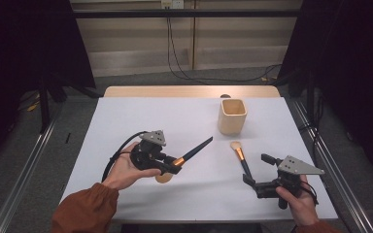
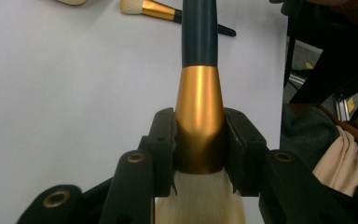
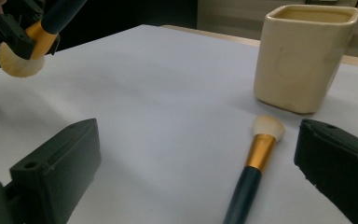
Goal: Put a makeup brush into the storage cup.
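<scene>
My left gripper [image 1: 172, 164] is shut on the gold ferrule of a large makeup brush [image 1: 196, 148]. Its dark handle points up and right toward the table's middle, and its cream bristles hang just above the table. In the left gripper view the jaws clamp the ferrule [image 2: 199, 102] from both sides. A smaller brush [image 1: 240, 155] with a gold ferrule lies flat on the table, bristles toward a cream square cup [image 1: 232, 116]. My right gripper [image 1: 258, 170] is open, its jaws wide apart around that brush's handle end [image 3: 256, 158], not touching it.
The cup [image 3: 303, 56] stands upright at the back right of the white table cover [image 1: 175, 121]. A wooden table edge runs along the far side. Metal rails flank the table, and cables lie on the floor beyond.
</scene>
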{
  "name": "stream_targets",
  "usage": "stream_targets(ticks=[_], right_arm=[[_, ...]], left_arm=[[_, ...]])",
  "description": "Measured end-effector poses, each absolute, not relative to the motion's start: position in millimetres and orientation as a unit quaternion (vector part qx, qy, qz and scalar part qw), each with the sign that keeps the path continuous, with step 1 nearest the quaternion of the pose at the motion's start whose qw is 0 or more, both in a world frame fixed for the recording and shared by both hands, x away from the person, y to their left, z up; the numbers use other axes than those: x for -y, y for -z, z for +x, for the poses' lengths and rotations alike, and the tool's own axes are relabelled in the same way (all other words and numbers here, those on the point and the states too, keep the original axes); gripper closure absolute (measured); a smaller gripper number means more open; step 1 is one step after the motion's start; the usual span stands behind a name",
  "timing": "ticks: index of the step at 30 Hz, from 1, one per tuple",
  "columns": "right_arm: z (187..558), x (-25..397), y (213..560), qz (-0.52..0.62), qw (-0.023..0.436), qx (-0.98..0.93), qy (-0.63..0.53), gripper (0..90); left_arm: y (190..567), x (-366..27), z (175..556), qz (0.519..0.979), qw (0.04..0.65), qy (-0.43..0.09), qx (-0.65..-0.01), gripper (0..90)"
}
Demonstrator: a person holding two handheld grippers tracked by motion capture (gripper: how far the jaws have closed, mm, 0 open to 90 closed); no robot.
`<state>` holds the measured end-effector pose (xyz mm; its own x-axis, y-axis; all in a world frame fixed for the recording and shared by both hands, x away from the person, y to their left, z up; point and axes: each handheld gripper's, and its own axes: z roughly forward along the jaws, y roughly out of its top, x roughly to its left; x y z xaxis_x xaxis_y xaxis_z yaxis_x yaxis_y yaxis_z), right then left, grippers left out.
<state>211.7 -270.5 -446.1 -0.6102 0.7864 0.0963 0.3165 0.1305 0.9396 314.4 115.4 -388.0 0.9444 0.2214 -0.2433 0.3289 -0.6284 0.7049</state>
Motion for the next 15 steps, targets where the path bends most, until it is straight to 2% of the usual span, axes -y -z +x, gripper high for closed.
stream_targets(ticks=[15], right_arm=[[223.1,238.4,435.9,0.322,0.182,-0.761,-0.533,0.1]], left_arm=[[384.0,-101.9,313.0,0.921,0.358,0.073,-0.133,66.3]])
